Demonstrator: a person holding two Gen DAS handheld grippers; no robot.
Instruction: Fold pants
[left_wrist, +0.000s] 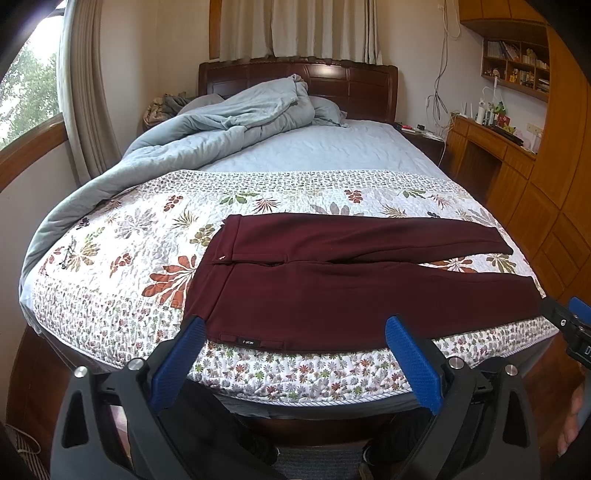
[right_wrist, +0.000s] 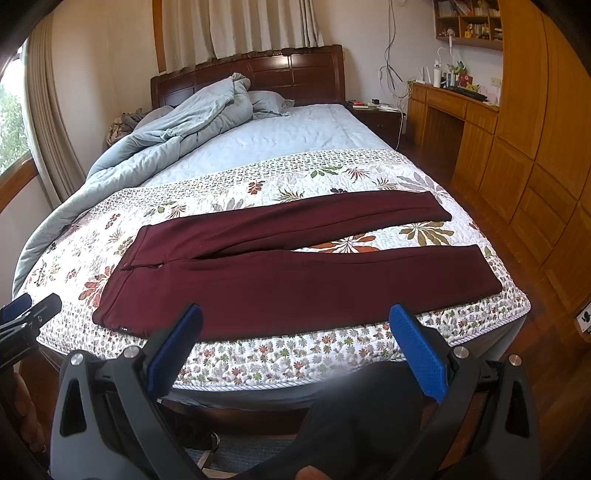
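Dark red pants (left_wrist: 332, 288) (right_wrist: 280, 280) lie flat across the foot of the bed, waistband to the left, both legs spread apart toward the right. My left gripper (left_wrist: 295, 332) hovers open just short of the near edge of the pants, by the waistband label. My right gripper (right_wrist: 295, 321) is also open, held off the bed edge in front of the nearer leg. Nothing is between either pair of blue pads (left_wrist: 413, 362). The right gripper's tip (left_wrist: 572, 325) shows at the right edge of the left wrist view.
The pants rest on a floral quilt (left_wrist: 122, 258) (right_wrist: 332, 354). A rumpled blue duvet (left_wrist: 207, 125) is heaped at the far left by the dark headboard (left_wrist: 351, 85). Wooden cabinets (right_wrist: 535, 147) and a desk (right_wrist: 450, 103) line the right wall.
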